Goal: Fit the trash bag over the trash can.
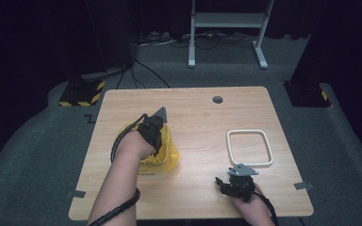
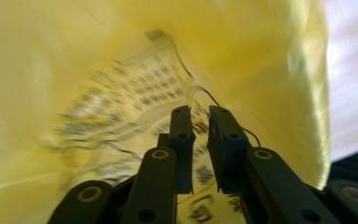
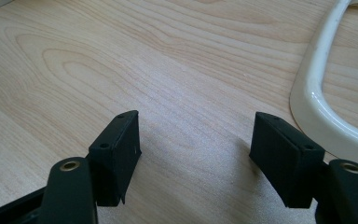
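A yellow plastic bag (image 1: 168, 157) with black print lies on the left half of the wooden table (image 1: 202, 117). My left gripper (image 1: 153, 131) reaches down into its mouth. Its fingertips are hidden there in the high view. In the left gripper view the bag (image 2: 74, 70) surrounds my left gripper (image 2: 200, 112), whose jaws stand close together with a narrow gap and nothing visibly pinched. My right gripper (image 1: 222, 181) rests near the table's front right, just below a white rounded-rectangle ring (image 1: 250, 133). In the right gripper view my right gripper (image 3: 196, 128) is open wide over bare wood, with the ring (image 3: 314, 93) at its right.
A round cable hole (image 1: 218, 100) sits near the table's far edge. Beyond the table, on the grey floor, stand a white metal frame (image 1: 226, 20), loose cables (image 1: 143, 70) and black stands with yellow-black striped feet (image 1: 81, 94).
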